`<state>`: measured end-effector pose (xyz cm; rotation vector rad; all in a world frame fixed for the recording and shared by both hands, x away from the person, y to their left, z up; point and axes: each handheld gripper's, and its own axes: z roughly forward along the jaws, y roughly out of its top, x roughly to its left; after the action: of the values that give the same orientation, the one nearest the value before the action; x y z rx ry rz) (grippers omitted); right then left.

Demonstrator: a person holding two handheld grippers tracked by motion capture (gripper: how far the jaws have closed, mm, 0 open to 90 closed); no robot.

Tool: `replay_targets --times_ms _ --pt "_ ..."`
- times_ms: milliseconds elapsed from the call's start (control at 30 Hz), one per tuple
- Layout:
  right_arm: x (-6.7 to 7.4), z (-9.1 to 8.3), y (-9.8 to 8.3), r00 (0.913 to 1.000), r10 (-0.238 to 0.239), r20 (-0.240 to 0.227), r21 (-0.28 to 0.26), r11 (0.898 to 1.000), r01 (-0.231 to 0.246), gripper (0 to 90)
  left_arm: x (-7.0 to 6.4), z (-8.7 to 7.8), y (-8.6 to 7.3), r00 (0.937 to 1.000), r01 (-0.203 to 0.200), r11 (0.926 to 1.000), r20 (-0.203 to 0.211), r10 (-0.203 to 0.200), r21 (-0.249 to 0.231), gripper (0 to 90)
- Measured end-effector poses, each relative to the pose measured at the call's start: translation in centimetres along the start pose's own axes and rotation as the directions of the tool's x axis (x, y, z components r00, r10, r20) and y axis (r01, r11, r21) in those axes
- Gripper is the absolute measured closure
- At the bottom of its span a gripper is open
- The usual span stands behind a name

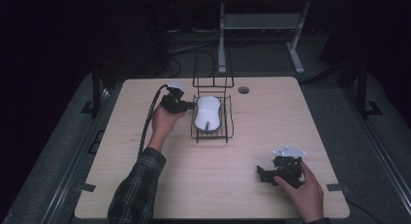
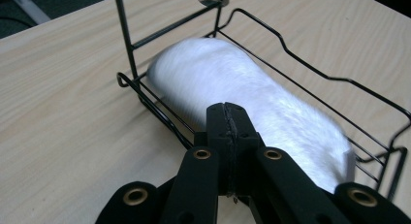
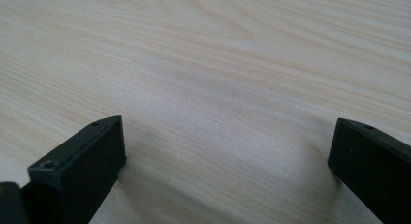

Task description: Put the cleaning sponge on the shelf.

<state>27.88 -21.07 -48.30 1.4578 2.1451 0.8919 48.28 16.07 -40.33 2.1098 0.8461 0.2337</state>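
Overhead, pale wood table (image 1: 242, 136) bears black wire rack (image 1: 212, 118); room dark.

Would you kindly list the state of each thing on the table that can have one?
Left claw: shut, empty, beside the rack.
Right claw: open, empty, over bare table.
White oblong object: lying flat in the rack.
Black wire rack: upright on the table, holding the white object.
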Motion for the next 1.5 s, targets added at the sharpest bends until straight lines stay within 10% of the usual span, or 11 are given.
replay_targets --times_ms 900,1500 --pt "0.0 0.0 0.0 1.0 0.0 0.0 0.0 1.0 0.0 0.0 -3.1 3.1 -0.8 0.9948 -0.046 0.9987 0.092 0.044 0.024 89.6" --pt "0.0 0.0 0.0 1.0 0.0 0.0 0.0 1.0 0.0 0.0 -3.5 -1.2 -1.2 0.9944 -0.041 0.9992 0.098 0.041 -0.004 86.4"
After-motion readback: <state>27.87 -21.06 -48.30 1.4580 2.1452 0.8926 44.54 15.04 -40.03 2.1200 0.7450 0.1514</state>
